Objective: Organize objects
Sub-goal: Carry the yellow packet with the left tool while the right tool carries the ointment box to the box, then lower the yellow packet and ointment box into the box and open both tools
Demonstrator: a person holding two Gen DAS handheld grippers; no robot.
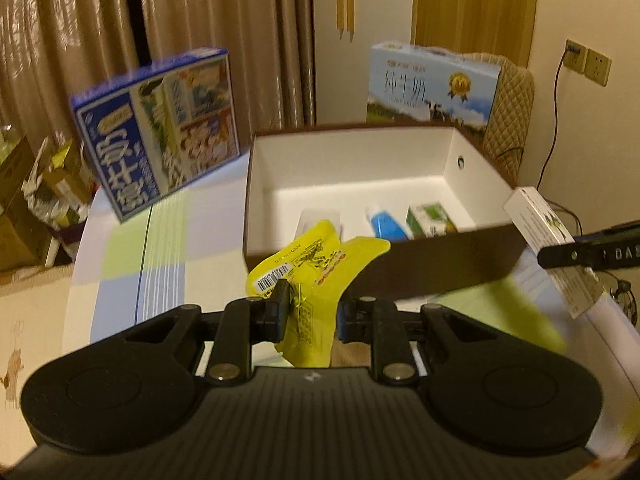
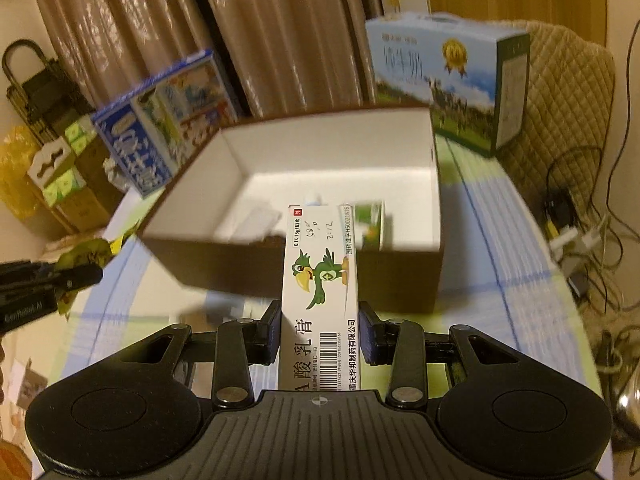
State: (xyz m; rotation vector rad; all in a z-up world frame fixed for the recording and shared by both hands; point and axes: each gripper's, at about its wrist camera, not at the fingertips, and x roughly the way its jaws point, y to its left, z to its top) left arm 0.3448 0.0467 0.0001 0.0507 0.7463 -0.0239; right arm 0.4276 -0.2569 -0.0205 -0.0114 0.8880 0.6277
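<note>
The left gripper [image 1: 310,308] is clamped on a yellow sachet [image 1: 316,268], a crumpled, flat foil packet with a barcode label and small red and black print. It sticks up and forward from between the jaws, its top edge overlapping the near wall of the open box [image 1: 440,268] ahead. The right gripper [image 2: 320,330] grips a white carton [image 2: 318,300], long and narrow, printed with a green cartoon bird, a barcode and Chinese lettering, with handwritten marks near its far end. It runs straight forward from between the jaws, and its far end reaches over the near wall of the same box [image 2: 400,276], which is brown outside and white inside.

The left wrist view shows the box's contents most clearly: beyond the jaws lie a pale translucent item [image 1: 320,216], a blue and white tube [image 1: 386,224] and a small green and white box [image 1: 430,220], side by side along the near wall. In the right wrist view these are blurred and partly hidden behind the carton. The left view also catches the white carton [image 1: 552,240] at the right of its jaws, pinched by the other gripper's fingertips [image 1: 560,258]. The right view shows the sachet [image 2: 92,250] off to the left of its jaws. Both views show two milk cartons beyond the box: a dark blue one [image 1: 160,132] tilted at the left and a light blue one [image 1: 432,84] behind it, all on a checked tablecloth [image 1: 152,240].
</note>
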